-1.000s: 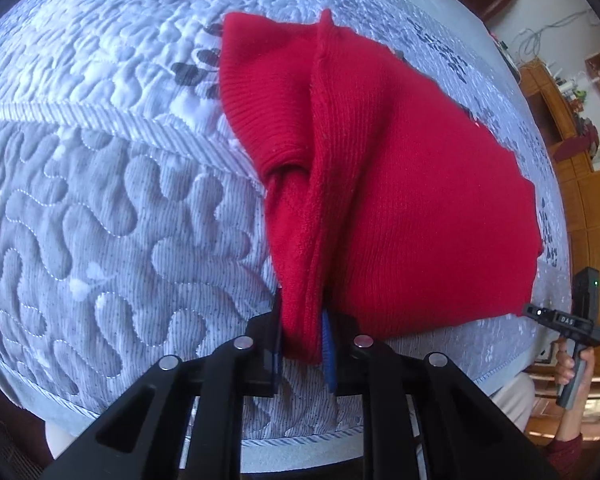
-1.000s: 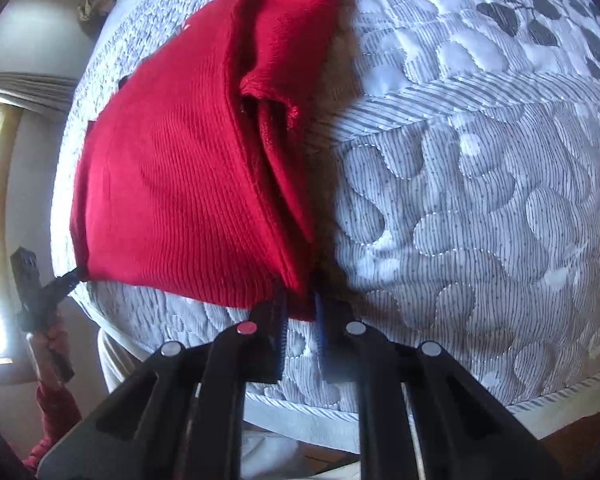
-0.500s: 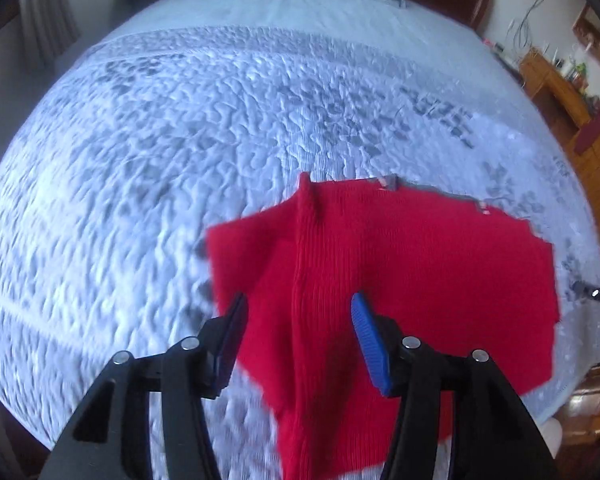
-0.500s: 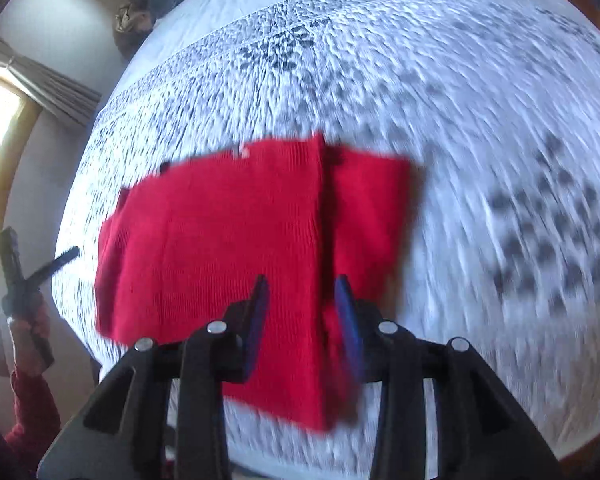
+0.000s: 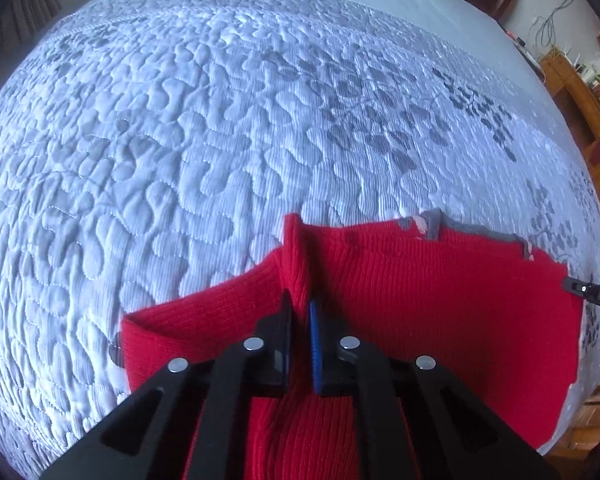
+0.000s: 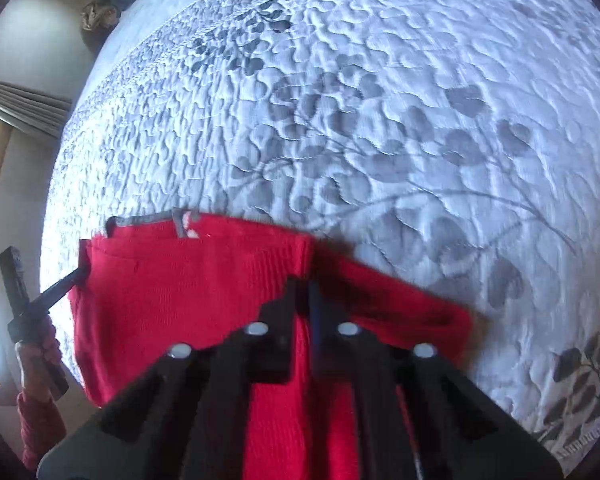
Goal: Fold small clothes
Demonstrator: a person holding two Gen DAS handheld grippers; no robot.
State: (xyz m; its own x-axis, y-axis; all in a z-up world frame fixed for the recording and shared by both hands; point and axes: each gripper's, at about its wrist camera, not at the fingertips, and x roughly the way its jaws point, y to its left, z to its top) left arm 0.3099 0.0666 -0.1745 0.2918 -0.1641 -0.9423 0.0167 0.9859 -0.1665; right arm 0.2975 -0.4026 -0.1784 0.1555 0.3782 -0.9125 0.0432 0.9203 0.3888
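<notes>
My tongs hide the near part of the red sweater, and its bottom runs off the picture's edge.

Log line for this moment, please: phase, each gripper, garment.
phase: re-grip for fold | left gripper: shut on red sweater | right gripper: shut on red sweater | garment: on quilted bedspread

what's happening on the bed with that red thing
A person is folding a small red knit garment on a quilted grey-and-white bedspread, using a handheld gripper in each hand. The left gripper is shut on a raised ridge of the red fabric on one side, and the right gripper is shut on a matching ridge on the other. A grey collar edge peeks out at the garment's far side.
</notes>
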